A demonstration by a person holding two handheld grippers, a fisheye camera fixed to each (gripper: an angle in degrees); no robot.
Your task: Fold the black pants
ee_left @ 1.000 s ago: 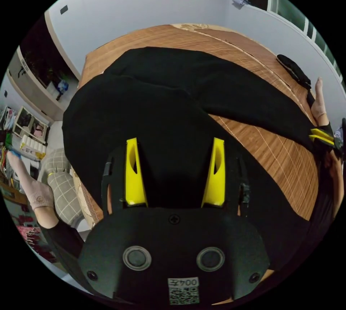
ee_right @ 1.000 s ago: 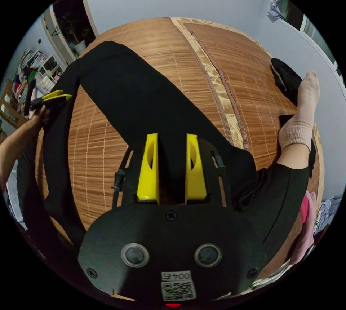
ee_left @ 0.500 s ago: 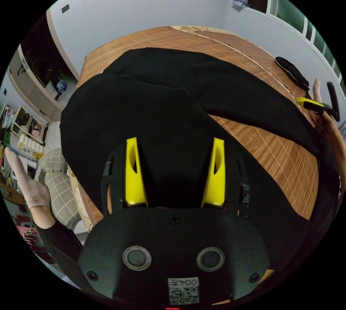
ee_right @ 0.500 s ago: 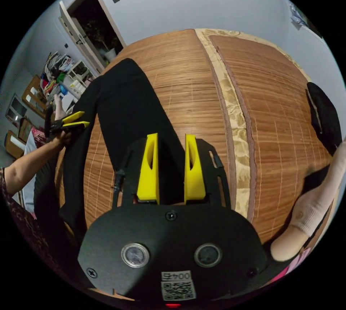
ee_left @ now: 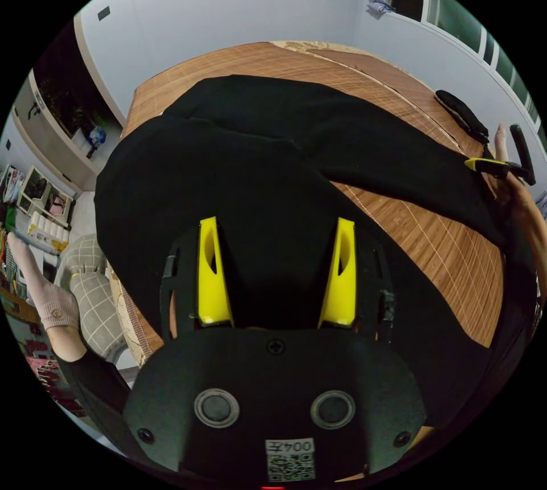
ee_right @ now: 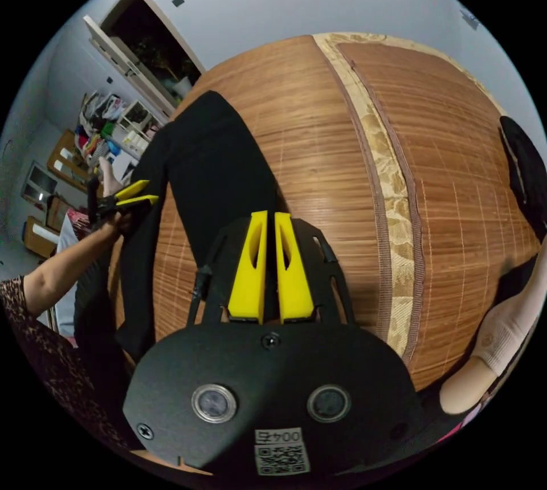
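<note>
The black pants [ee_left: 273, 171] lie spread on a bamboo mat [ee_left: 444, 250], one leg running off to the right. My left gripper [ee_left: 276, 222] hovers over the wide part of the pants, jaws far apart and open. The right gripper [ee_left: 493, 165] shows at the right edge by the end of that leg. In the right gripper view the pants [ee_right: 211, 171] stretch away up and left, and my right gripper [ee_right: 271, 216] has its yellow jaws nearly together on the near end of the leg. The left gripper [ee_right: 134, 196] is held by a hand at the far left.
A patterned fabric strip [ee_right: 393, 199] divides the bamboo mat [ee_right: 319, 142]. Another dark item [ee_right: 521, 171] lies on the mat at the right. A socked foot [ee_right: 501, 336] rests at the mat's edge. A checked cushion [ee_left: 94, 285] and cluttered shelves [ee_right: 108, 125] stand beyond the mat.
The right gripper's jaws have closed from a clear gap to nearly touching, on the pant leg. The right view has shifted with the hand. The left gripper stays open in place.
</note>
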